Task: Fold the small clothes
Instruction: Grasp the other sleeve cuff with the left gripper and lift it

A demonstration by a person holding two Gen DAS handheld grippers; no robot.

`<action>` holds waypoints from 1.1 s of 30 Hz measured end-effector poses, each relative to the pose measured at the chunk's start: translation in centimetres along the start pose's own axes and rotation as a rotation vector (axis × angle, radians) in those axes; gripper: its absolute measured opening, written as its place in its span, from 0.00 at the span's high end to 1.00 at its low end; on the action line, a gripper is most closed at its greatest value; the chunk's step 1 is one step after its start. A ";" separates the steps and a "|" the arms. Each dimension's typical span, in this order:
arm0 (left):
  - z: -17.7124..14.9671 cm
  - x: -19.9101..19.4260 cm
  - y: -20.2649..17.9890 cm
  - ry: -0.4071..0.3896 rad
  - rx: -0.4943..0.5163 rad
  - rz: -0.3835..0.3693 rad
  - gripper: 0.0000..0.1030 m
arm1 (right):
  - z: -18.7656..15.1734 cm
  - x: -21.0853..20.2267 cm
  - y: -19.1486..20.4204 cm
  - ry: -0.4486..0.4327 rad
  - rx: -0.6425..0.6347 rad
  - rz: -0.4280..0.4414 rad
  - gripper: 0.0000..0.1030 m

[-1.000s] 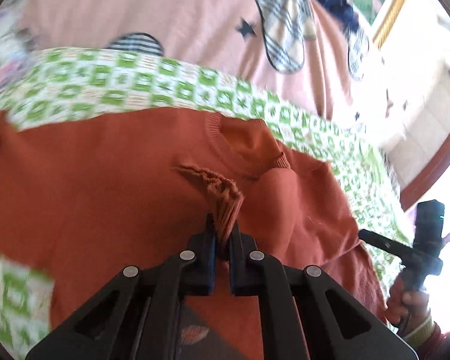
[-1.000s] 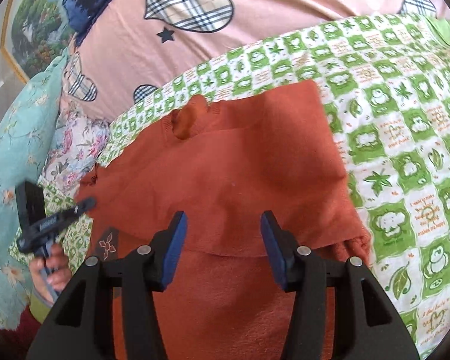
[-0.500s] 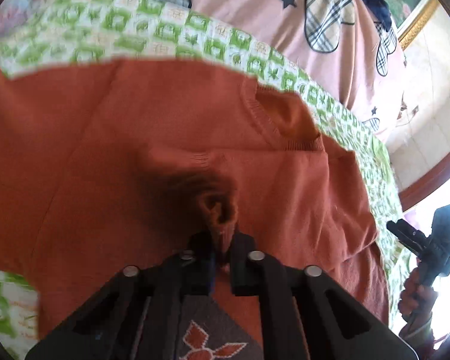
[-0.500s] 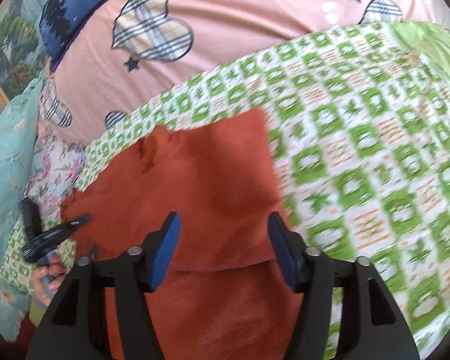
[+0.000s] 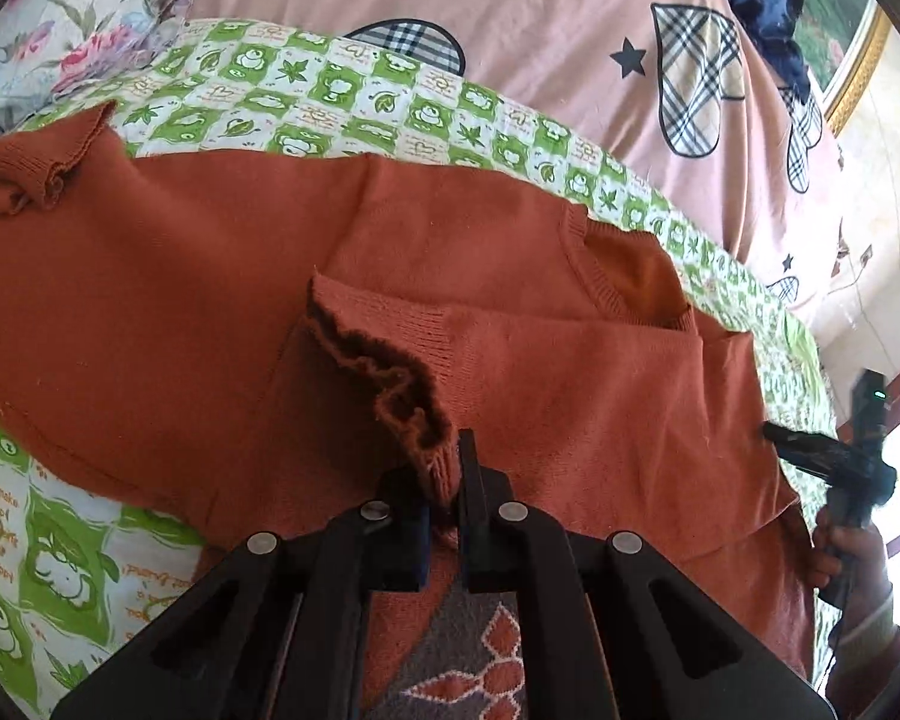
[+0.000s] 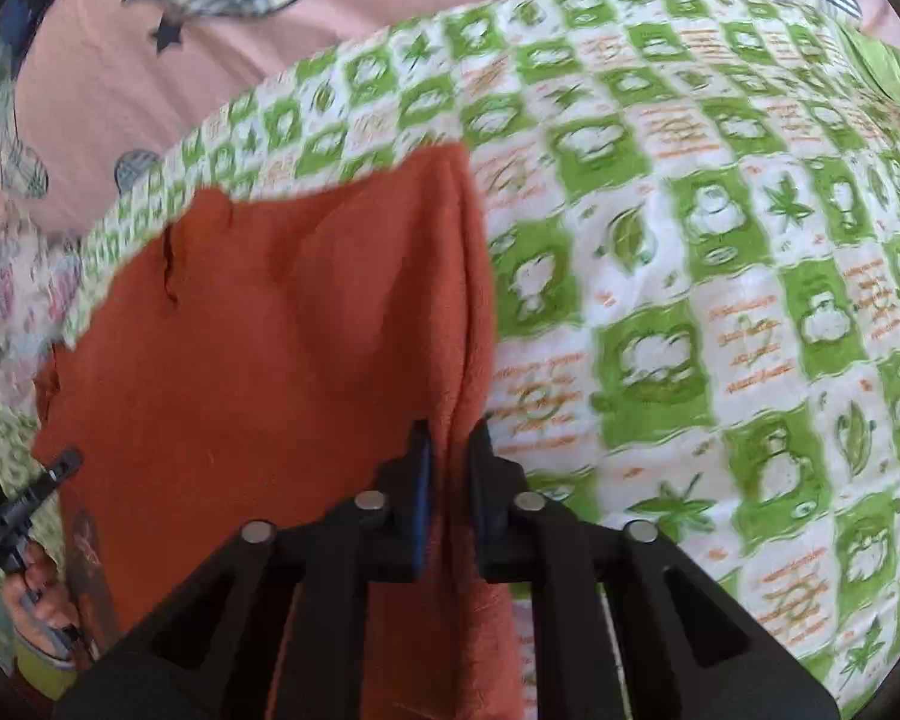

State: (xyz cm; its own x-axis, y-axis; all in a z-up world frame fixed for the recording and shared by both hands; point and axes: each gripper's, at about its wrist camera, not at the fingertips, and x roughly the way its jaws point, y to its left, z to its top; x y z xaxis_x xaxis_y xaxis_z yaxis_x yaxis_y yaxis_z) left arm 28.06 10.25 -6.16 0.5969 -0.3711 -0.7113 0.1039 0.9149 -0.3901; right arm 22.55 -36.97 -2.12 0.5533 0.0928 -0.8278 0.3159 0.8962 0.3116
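Note:
A rust-orange knitted sweater [image 5: 210, 276] lies spread on a green checked cloth, neck opening [image 5: 636, 282] toward the far side. My left gripper [image 5: 444, 474] is shut on a ribbed sleeve cuff [image 5: 414, 414], and the sleeve is folded over the sweater's body. In the right wrist view the sweater [image 6: 282, 324] fills the left half. My right gripper [image 6: 453, 438] sits at its right side edge; the jaws are closing, with a raised fold of that edge pinched between the pads. The right gripper [image 5: 822, 456] also shows at the sweater's far right, held by a hand [image 5: 840, 552].
The green and white checked cloth [image 6: 690, 240] covers the bed around the sweater. Behind it lies a pink quilt [image 5: 540, 30] with plaid hearts. A floral pillow [image 5: 60, 42] is at the far left, and a gold picture frame [image 5: 858, 60] at the far right.
My left gripper has carried the cuff lower over the sweater's body. My right gripper has moved sideways to the sweater's right edge, and its jaws went from wide open to closed on that edge.

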 end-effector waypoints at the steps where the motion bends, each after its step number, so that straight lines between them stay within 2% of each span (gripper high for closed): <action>1: 0.0 0.0 -0.3 0.000 0.004 0.002 0.95 | 0.2 -0.7 -0.6 -0.023 0.015 0.001 0.89; 2: 0.2 -0.3 -0.5 -0.001 0.007 -0.006 0.95 | 0.5 -1.2 -1.5 -0.036 0.032 -0.004 0.89; 5: 0.3 -0.5 -2.7 -0.012 0.053 -0.080 0.95 | 0.3 0.2 -2.8 0.017 0.045 -0.020 0.89; 7: 0.1 0.3 -4.1 -0.003 0.100 -0.056 0.95 | -0.1 0.7 -2.6 0.035 0.025 -0.087 0.85; 10: -0.1 2.3 -4.2 0.040 0.080 -0.042 0.95 | -0.5 -2.3 -1.1 -0.081 0.010 -0.196 0.74; 11: -0.1 2.5 -4.0 0.046 0.069 -0.041 0.95 | -1.0 -3.5 -0.3 -0.129 -0.002 -0.162 0.73; 12: -0.1 2.5 -3.8 0.046 0.058 -0.044 0.95 | -1.6 -3.9 1.0 -0.131 -0.043 -0.091 0.69; 13: -0.1 2.3 -3.5 0.042 0.048 -0.048 0.95 | -1.9 -3.6 1.9 -0.107 -0.076 -0.055 0.59; 15: -0.1 2.3 -3.4 0.041 0.047 -0.047 0.94 | -3.1 -1.8 3.0 -0.016 -0.115 -0.033 0.51; 16: -0.1 2.4 -3.3 0.047 0.047 -0.044 0.94 | -3.7 -0.4 2.4 0.030 -0.112 -0.090 0.51; 17: -0.1 2.6 -3.2 0.053 0.047 -0.037 0.94 | -3.9 -0.1 1.4 0.033 -0.095 -0.117 0.53; 19: -0.2 2.4 -3.1 0.052 0.048 -0.027 0.93 | -4.0 -1.0 -0.2 0.002 -0.021 -0.069 0.66; 20: -0.2 2.2 -3.1 0.049 0.052 -0.018 0.91 | -3.9 -1.8 -0.7 -0.005 0.016 -0.061 0.66; 21: -0.3 1.9 -2.9 0.045 0.056 -0.007 0.90 | -3.9 -3.0 -0.7 -0.029 0.030 -0.075 0.63; 22: -0.5 1.4 -2.6 0.040 0.061 0.006 0.90 | -4.0 -3.8 -0.4 -0.052 0.031 -0.092 0.55; 24: -0.9 0.1 -1.8 0.030 0.076 0.043 0.87 | -4.6 -5.8 0.7 -0.091 0.020 -0.025 0.42; 26: -1.2 -1.1 -0.6 0.018 0.070 0.070 0.85 | -5.6 -7.3 2.2 -0.088 0.002 0.057 0.40; 31: -0.5 -4.9 2.6 -0.047 0.015 0.126 0.86 | -9.3 -8.1 5.8 -0.031 -0.061 0.156 0.39; 32: -0.1 -5.6 3.3 -0.062 0.013 0.148 0.82 | -10.5 -8.1 6.2 -0.016 -0.064 0.168 0.39; 33: 0.4 -6.3 4.1 -0.079 0.012 0.183 0.71 | -11.4 -7.9 6.6 0.000 -0.064 0.178 0.38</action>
State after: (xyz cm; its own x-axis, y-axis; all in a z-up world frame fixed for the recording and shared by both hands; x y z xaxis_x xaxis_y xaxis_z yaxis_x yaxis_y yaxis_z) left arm 25.05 16.36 -3.02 0.6672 -0.1855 -0.7214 -0.0024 0.9680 -0.2511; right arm 11.43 -26.85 1.13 0.5958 0.2526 -0.7624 0.1629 0.8915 0.4227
